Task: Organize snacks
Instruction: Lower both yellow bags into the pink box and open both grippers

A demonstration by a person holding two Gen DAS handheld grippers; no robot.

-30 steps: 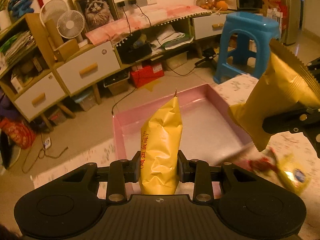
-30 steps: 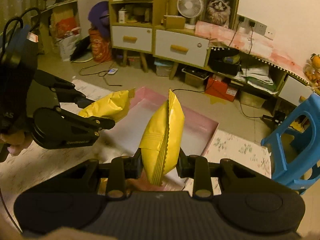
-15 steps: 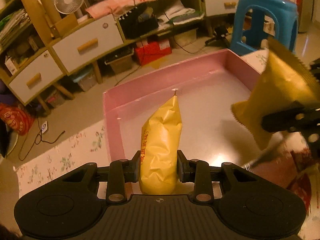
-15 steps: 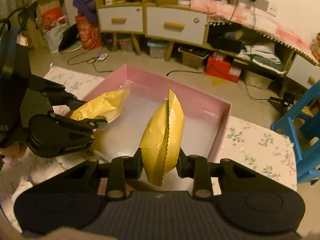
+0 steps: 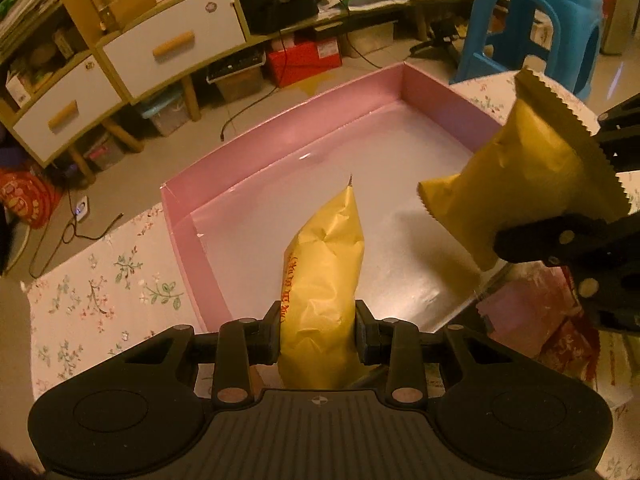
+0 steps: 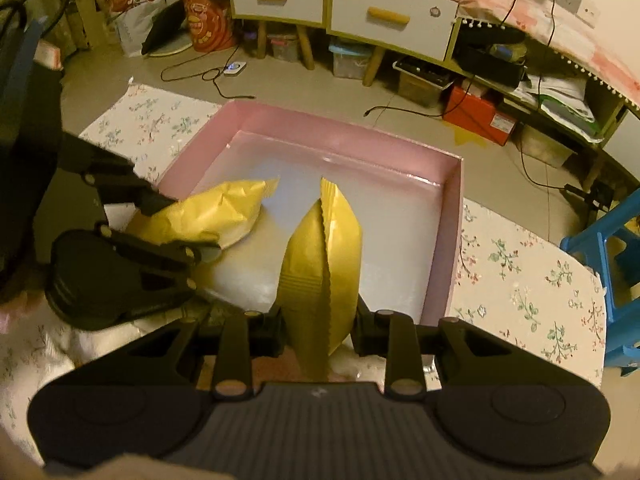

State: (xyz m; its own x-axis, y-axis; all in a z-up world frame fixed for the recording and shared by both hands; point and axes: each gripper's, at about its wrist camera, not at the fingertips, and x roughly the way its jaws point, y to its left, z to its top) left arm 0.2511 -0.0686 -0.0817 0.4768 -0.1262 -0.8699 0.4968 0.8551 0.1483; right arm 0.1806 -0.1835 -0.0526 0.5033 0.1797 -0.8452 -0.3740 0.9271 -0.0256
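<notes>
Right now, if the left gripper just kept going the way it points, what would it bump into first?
Probably the pink box's shiny floor: the left gripper points down into it, yellow snack bag leading. Depth is unclear.

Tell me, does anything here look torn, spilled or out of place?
Nothing stands out. Each gripper holds a sealed yellow snack bag over the pink box: the left gripper a crumpled one, the right gripper one turned edge-on. No spill shows.

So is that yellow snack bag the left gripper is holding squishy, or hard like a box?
Probably squishy. The yellow snack bag looks creased and dented where the left gripper pinches it, so it likely gives easily. It looks puffy, so it's probably light for its size. Its shiny wrapper may be a bit slippery. Over the pink box, it should flop down rather than roll.
</notes>
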